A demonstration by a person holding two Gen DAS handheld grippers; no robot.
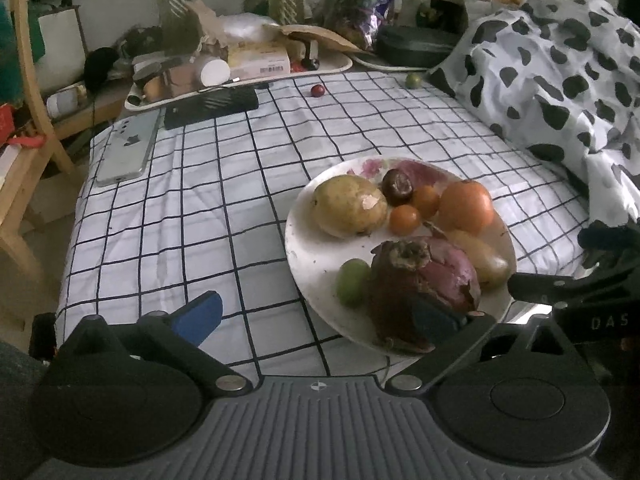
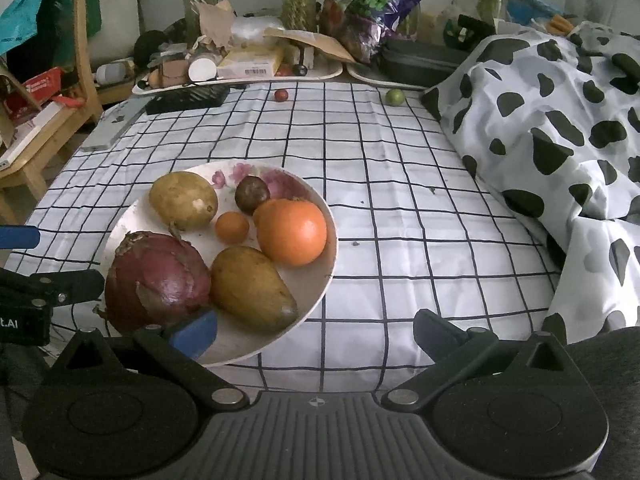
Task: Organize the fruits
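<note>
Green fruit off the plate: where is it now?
The green fruit lies on the checked sheet at its far edge, beside the cow-print duvet, right of the small red fruit.

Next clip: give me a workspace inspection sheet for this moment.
Surface: white black-grid bedsheet.
Job's things: floral white plate holding large orange, dragon fruit and others; small red fruit and small green fruit loose at the far edge.
Clutter: silver phone, crowded white trays.
Grippers: left claw open, right claw open, both empty.
Cables: nothing seen.
Surroundings: cow-print duvet, wooden chair.
</note>
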